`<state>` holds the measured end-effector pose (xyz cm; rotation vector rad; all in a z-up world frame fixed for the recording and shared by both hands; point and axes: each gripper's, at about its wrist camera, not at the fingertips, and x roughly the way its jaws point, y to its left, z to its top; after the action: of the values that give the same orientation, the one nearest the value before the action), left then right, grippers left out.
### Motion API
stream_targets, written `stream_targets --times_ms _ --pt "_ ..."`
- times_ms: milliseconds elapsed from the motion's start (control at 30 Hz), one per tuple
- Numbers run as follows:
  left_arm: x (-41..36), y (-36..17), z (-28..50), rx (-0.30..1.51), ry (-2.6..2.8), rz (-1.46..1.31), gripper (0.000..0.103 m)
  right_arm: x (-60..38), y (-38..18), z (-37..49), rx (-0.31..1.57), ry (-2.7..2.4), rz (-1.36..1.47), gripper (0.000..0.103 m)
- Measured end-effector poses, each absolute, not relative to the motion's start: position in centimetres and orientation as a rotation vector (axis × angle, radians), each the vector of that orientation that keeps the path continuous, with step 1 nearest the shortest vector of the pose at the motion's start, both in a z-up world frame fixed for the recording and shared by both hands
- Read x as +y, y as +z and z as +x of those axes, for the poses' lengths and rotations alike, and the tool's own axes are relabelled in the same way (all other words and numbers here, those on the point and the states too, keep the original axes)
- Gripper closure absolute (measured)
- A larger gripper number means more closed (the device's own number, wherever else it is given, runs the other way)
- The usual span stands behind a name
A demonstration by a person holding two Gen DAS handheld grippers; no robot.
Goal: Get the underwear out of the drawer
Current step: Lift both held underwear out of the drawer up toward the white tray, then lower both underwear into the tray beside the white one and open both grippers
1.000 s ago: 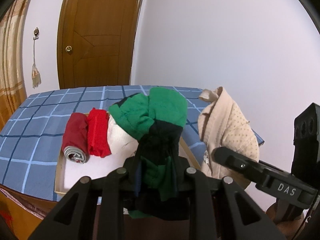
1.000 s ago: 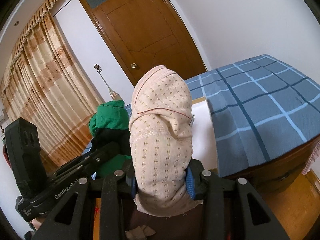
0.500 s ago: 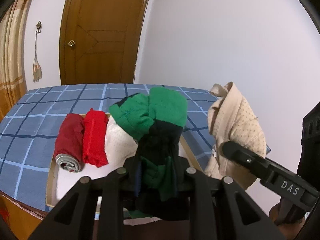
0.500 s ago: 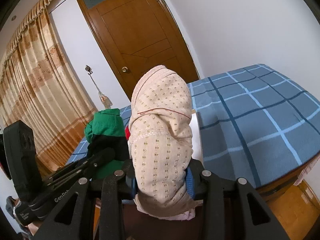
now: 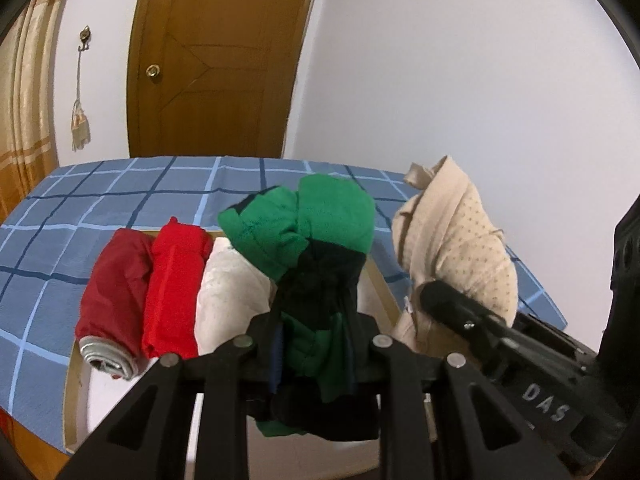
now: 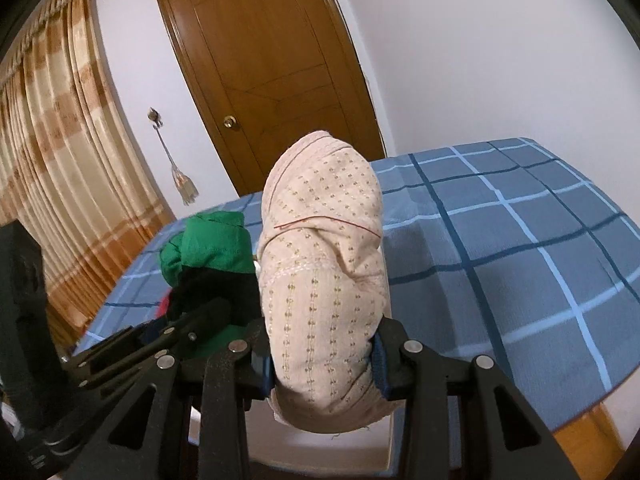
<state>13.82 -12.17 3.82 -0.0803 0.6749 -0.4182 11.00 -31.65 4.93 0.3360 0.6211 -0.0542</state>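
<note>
My left gripper point(image 5: 316, 344) is shut on a rolled green and black underwear point(image 5: 320, 236), which sticks up between its fingers. My right gripper point(image 6: 324, 356) is shut on a beige dotted underwear roll point(image 6: 324, 248). Both are held side by side above the near end of a shallow wooden drawer point(image 5: 71, 392) with a white bottom, which lies on the bed. In the drawer lie a dark red roll point(image 5: 112, 288), a red roll point(image 5: 176, 288) and a white roll point(image 5: 232, 296). The left wrist view shows the beige roll point(image 5: 460, 248) to the right. The right wrist view shows the green roll point(image 6: 212, 240) to the left.
The bed has a blue checked cover point(image 6: 500, 240) that stretches away behind and to the right of the drawer. A brown wooden door point(image 5: 216, 60) stands behind the bed. A gold curtain point(image 6: 60, 160) hangs on the left, with a tassel point(image 6: 184, 184) on a wall hook.
Both grippers have moved forward over the bed with their rolls still held. The drawer and its three rolls now look closer and larger.
</note>
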Motion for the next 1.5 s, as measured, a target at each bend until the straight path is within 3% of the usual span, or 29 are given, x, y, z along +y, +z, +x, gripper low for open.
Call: stream_targets --times_ms 667,1167,1333,1500 --pt "-13.4 -0.2 20.1 0.785 -0.319 -0.092 0.082 -32.5 1.6 20.0 0.792 -0.064 0.311 0.063" --pt "-15.7 -1.8 20.1 0.765 -0.299 0.019 0.081 -32.6 -2.6 24.3 0.924 -0.036 0.34 0.063" --pt "-15.6 -2.0 20.4 0.773 -0.312 0.013 0.071 -32.6 -2.8 24.8 0.939 -0.03 0.335 0.062" --pt "-16.1 -1.2 19.1 0.747 -0.322 0.07 0.048 -33.1 -2.4 24.0 0.92 0.001 0.398 0.056"
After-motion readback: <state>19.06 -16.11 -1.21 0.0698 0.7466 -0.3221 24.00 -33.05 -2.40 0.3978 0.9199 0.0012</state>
